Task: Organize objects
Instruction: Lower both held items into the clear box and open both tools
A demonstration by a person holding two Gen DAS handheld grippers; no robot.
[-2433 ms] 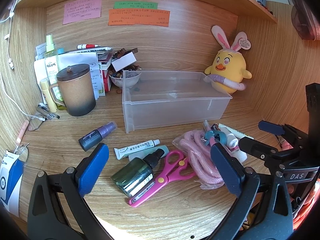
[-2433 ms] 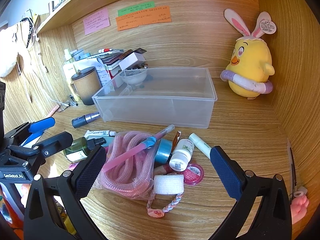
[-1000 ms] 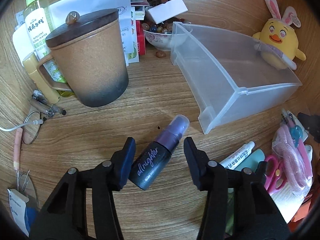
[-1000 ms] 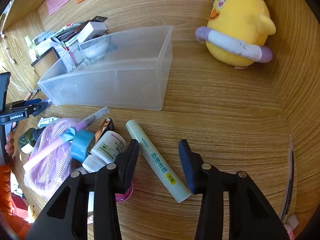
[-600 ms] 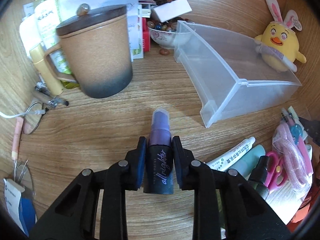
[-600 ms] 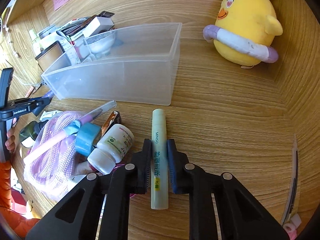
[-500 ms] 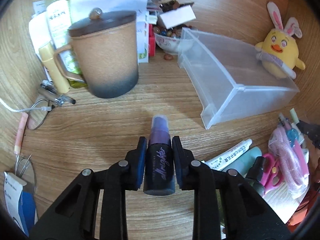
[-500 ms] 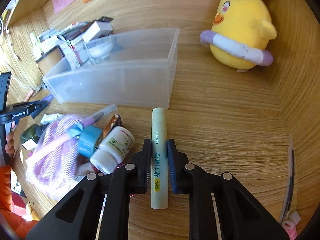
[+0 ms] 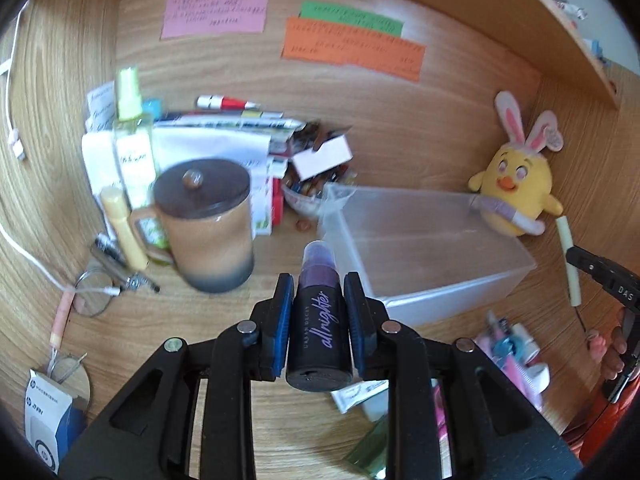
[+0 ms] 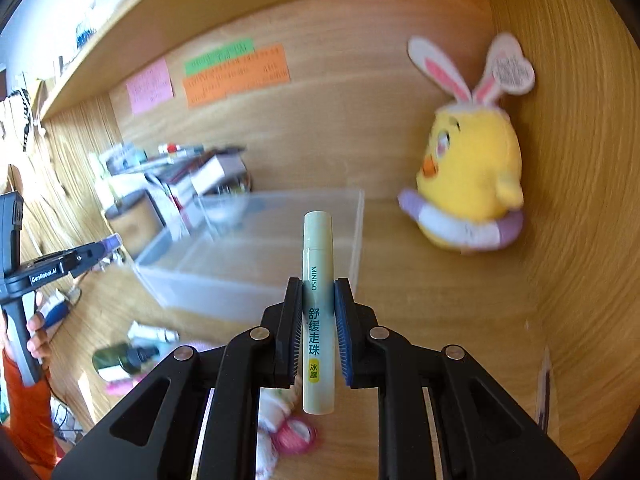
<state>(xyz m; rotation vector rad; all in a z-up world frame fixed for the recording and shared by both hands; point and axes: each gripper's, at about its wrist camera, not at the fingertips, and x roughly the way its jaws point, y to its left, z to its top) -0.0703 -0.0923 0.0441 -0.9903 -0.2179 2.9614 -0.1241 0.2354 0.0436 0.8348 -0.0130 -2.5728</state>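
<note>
Grippers carry two picks toward the clear bin (image 9: 452, 284): left gripper (image 9: 316, 300) clamps the dark spray bottle (image 9: 318, 328), right gripper (image 10: 318, 308) the pale roll-on tube (image 10: 318, 312). Next, each likely needs positioning over the bin before release.

Wooden desk alcove (image 9: 460, 128) with wood-grain back and side walls. Shelf board (image 10: 248, 12) overhead. Daylight falls across the desktop (image 9: 132, 332).

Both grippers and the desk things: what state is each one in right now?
Left gripper: shut on the dark spray bottle, lifted off the desk.
Right gripper: shut on the pale green tube, lifted.
Clear plastic bin: open-topped, empty.
Brown mug: lid on, upright.
Plush chick: upright, beside the bin.
</note>
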